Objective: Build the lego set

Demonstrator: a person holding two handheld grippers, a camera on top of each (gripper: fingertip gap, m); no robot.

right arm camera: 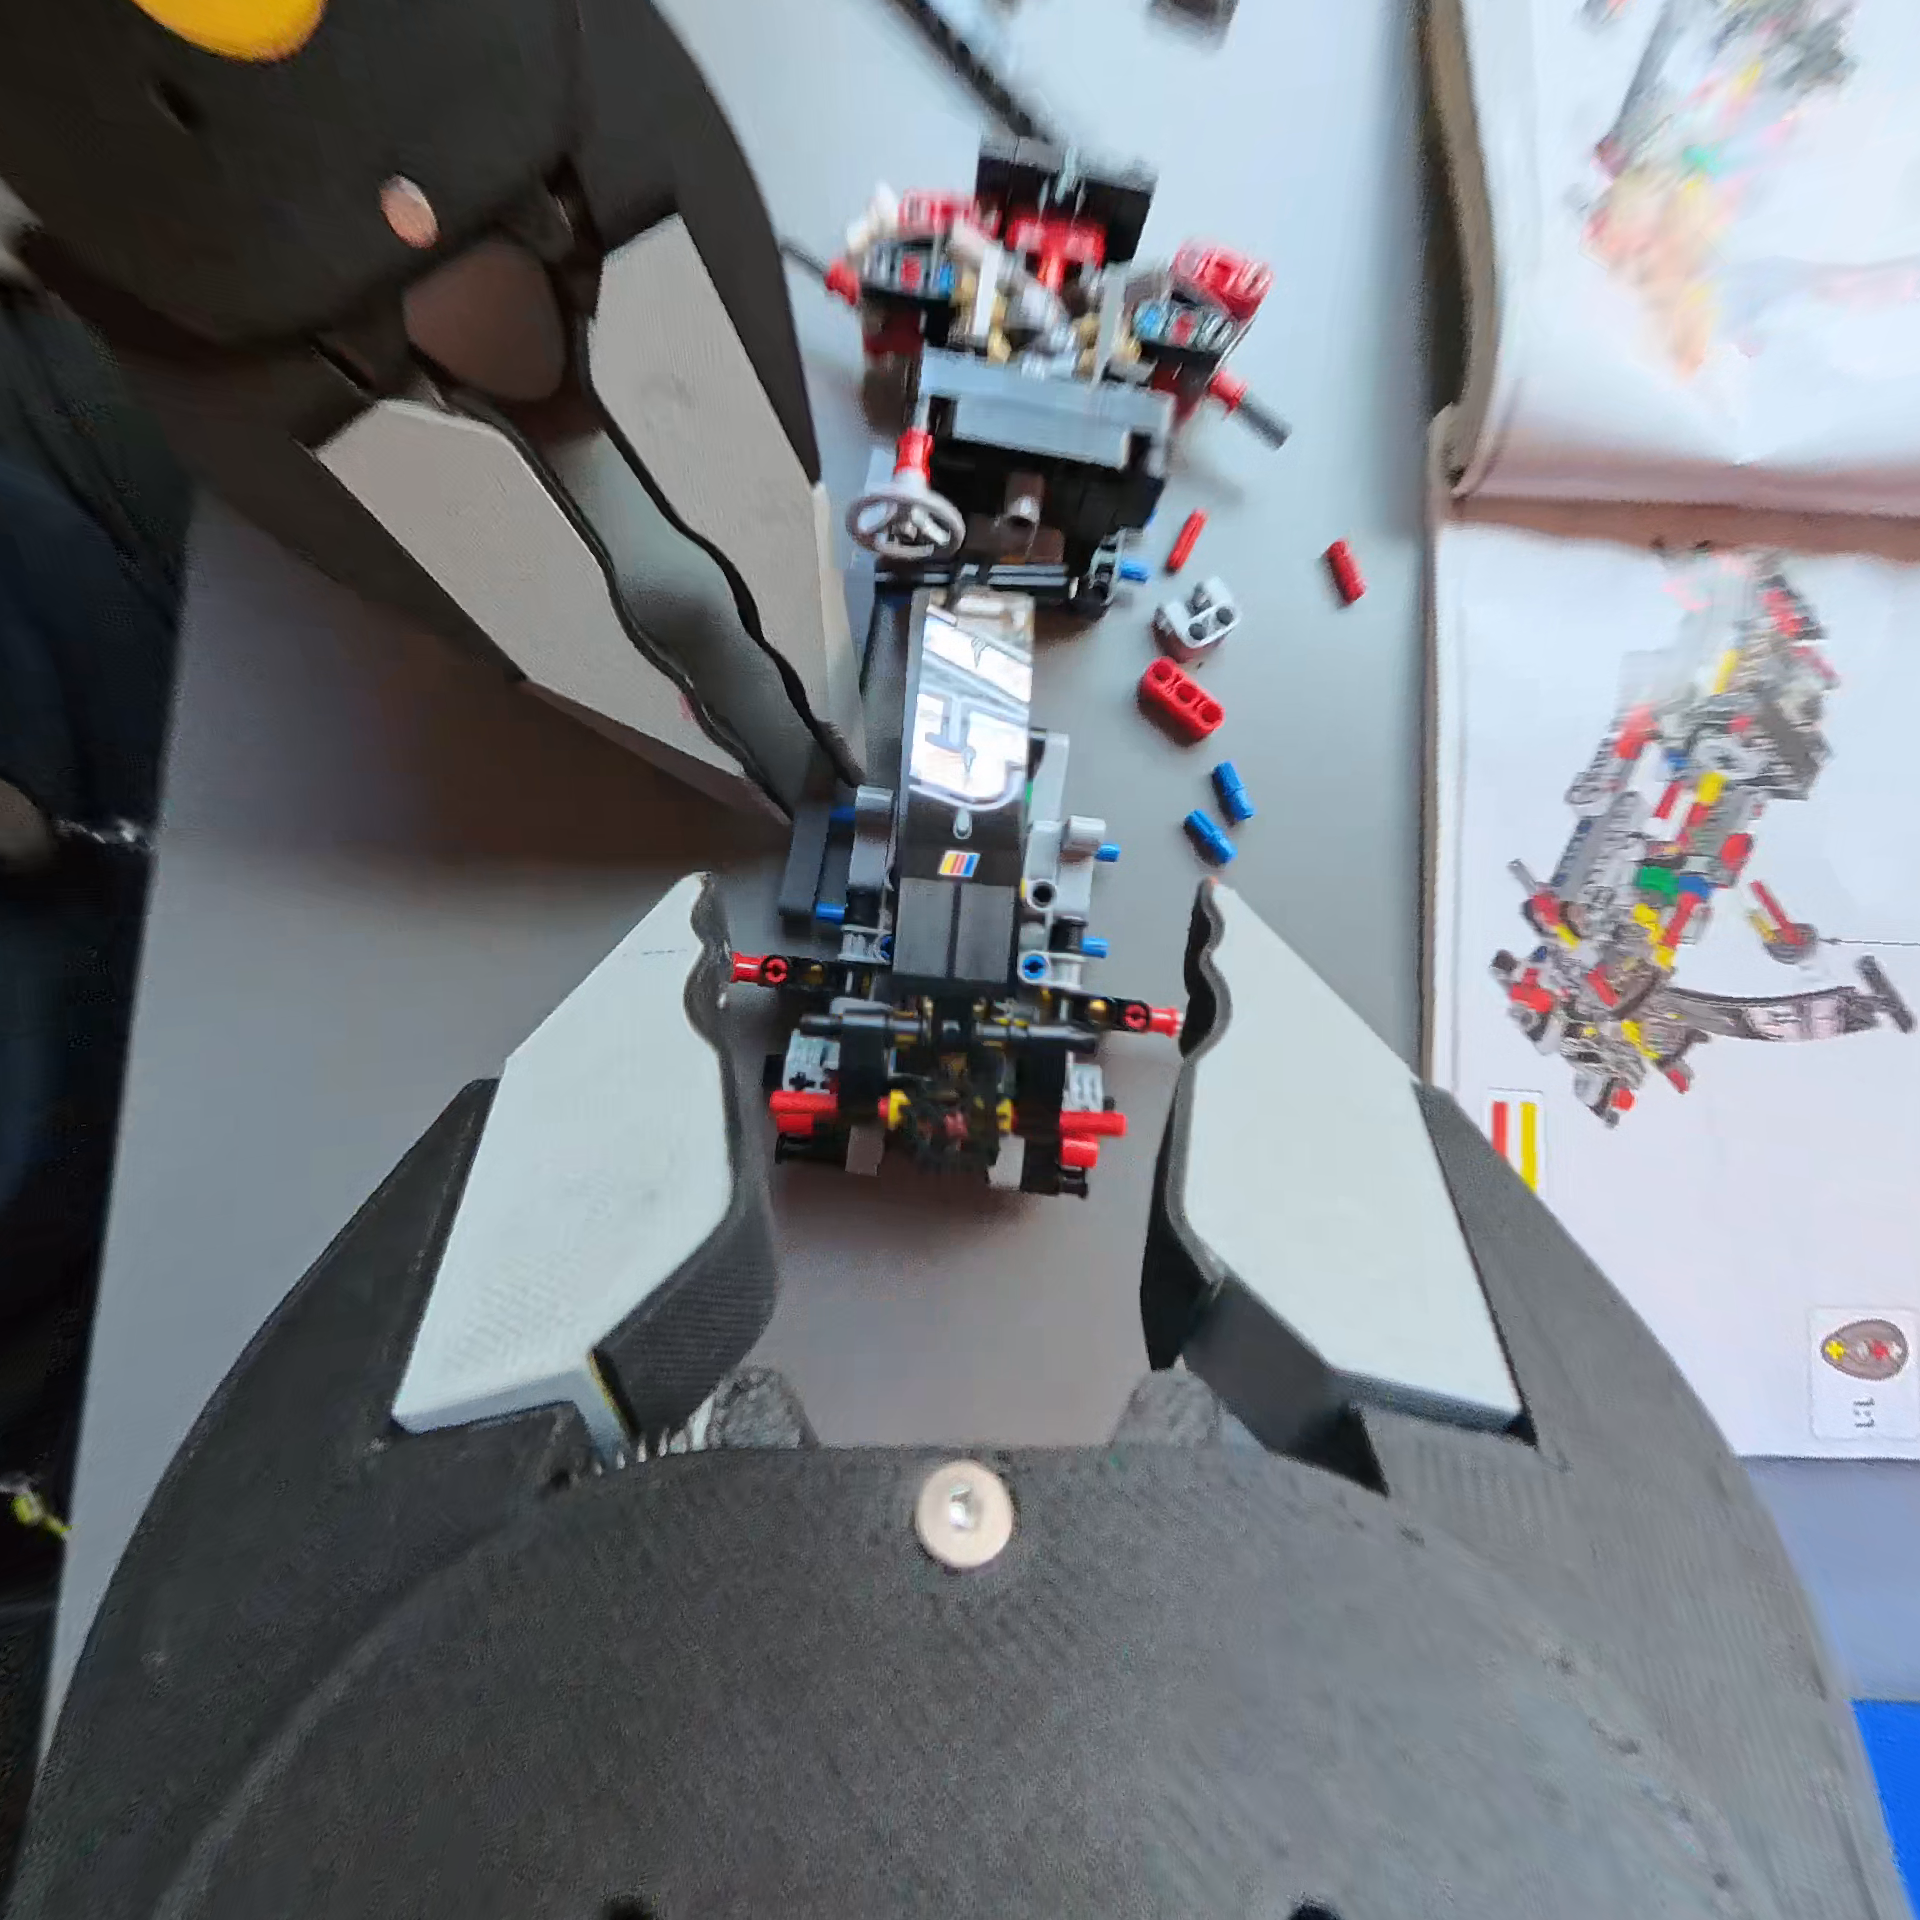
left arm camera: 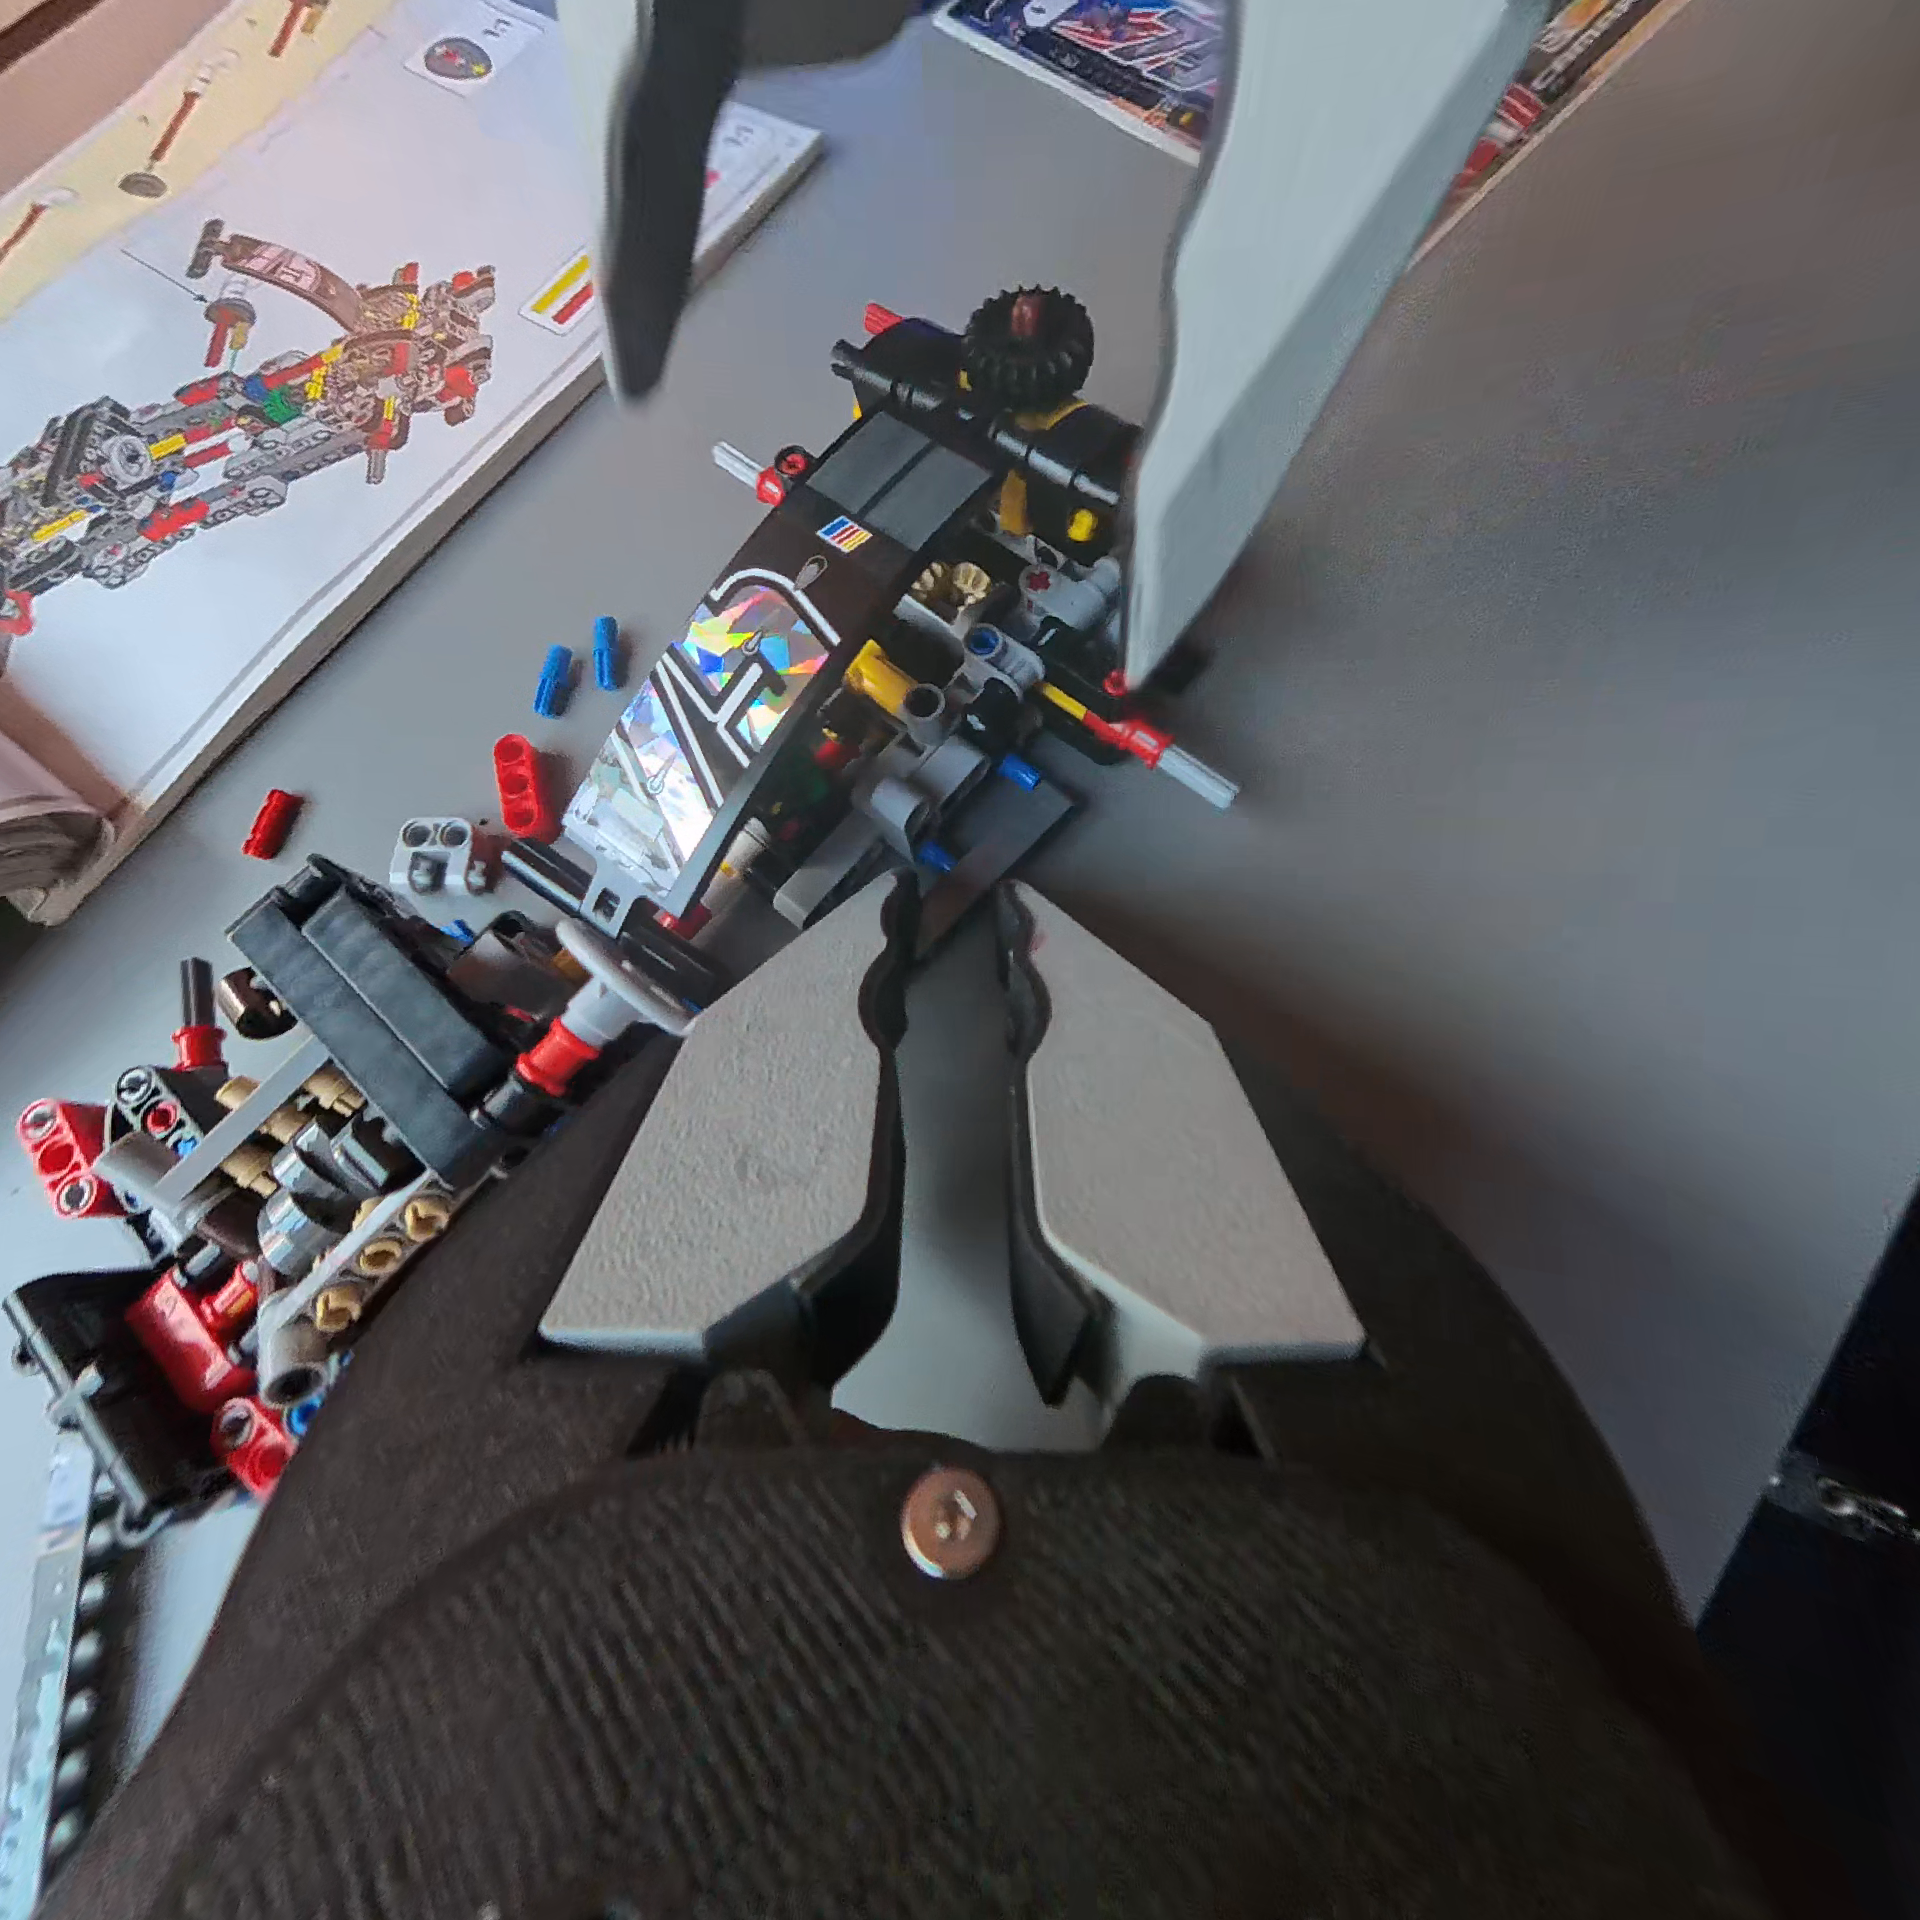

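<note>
A black and grey brick-built car chassis (left arm camera: 748, 675) with a shiny holographic panel lies on the grey table (left arm camera: 1558, 727). My left gripper (left arm camera: 956, 914) is at its side. The jaws stand narrowly apart, and a corner of its dark grey side panel (left arm camera: 1013, 831) lies between the tips. In the right wrist view the left gripper (right arm camera: 826, 790) meets the chassis (right arm camera: 956, 883) at the black side beam (right arm camera: 816, 862). My right gripper (right arm camera: 956, 904) is wide open around the chassis's gear end (right arm camera: 940, 1122). Its pads stand just outside the red axle tips. It also shows in the left wrist view (left arm camera: 888, 530).
A second brick assembly (left arm camera: 343, 1039) with a steering wheel (left arm camera: 623, 977) lies beside the chassis. Loose blue pins (left arm camera: 577, 665), a red beam (left arm camera: 520, 774), a red pin (left arm camera: 272, 823) and a grey connector (left arm camera: 442, 852) lie nearby. An open instruction booklet (left arm camera: 260, 416) is at the table's side. Tip to tip, the grippers are about 6 cm apart.
</note>
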